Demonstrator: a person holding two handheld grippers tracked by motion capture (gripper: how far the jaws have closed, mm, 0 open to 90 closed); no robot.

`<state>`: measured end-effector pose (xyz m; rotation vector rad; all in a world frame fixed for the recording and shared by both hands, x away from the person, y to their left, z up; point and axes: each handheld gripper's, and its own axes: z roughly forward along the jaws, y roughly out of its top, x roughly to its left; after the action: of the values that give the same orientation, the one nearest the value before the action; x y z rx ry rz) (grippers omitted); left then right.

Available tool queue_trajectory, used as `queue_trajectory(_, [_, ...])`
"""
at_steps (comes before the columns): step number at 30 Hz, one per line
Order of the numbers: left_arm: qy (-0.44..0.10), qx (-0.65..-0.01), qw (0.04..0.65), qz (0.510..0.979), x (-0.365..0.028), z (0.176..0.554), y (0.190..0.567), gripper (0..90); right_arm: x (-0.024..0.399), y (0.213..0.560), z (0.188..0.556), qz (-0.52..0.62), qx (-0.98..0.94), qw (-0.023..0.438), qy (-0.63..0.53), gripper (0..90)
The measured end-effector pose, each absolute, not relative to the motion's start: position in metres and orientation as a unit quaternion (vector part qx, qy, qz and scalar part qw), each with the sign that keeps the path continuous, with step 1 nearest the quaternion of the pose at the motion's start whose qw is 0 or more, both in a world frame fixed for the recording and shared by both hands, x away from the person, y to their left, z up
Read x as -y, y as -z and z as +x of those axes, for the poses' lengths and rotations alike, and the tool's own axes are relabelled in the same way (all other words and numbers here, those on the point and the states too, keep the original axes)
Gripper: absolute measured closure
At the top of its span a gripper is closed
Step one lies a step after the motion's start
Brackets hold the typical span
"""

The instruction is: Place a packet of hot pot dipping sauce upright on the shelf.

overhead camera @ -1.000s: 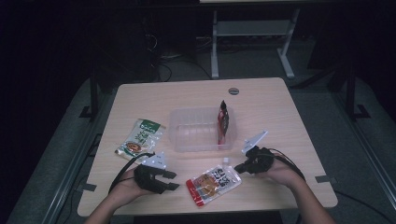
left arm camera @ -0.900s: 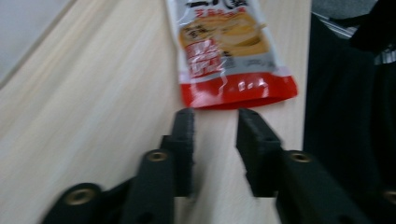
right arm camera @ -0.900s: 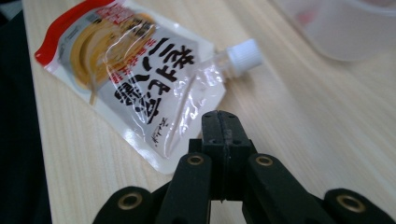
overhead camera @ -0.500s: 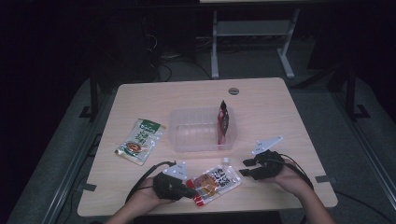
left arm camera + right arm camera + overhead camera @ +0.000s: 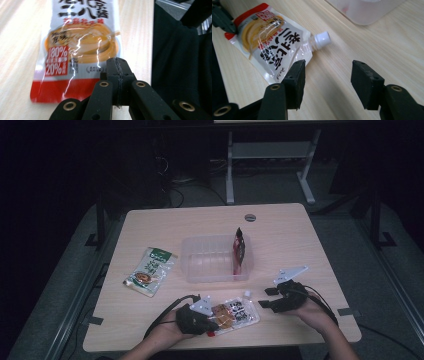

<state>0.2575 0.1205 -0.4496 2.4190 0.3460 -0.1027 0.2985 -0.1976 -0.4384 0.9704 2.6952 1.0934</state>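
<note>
White and orange, the spouted sauce pouch [image 5: 231, 314] lies flat near the front edge of the wooden bench [image 5: 300, 235]. The left tongs [image 5: 117, 67] are clamped tight on the pouch's red bottom end. The right tongs [image 5: 327, 82], jaws just widening with nothing between them, hover just beside the pouch's white cap [image 5: 322, 39].
</note>
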Motion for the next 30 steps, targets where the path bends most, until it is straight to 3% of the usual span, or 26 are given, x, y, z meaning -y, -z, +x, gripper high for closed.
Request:
queue_trajectory(8, [0.024,-0.147,0.359,0.921,-0.135,0.266,0.441,88.7,0.201,0.439,0.272,0.337,-0.865,0.017,-0.373,46.7])
queue_trajectory(14, [0.008,-0.161,0.358,0.920,-0.140,0.273,0.441,88.8,0.193,0.446,0.277,0.329,-0.867,-0.018,-0.375,47.8])
queue_trajectory(30, [0.013,-0.160,0.319,0.934,-0.138,0.277,0.455,89.6,0.179,0.459,0.291,0.313,-0.873,-0.052,-0.371,47.2])
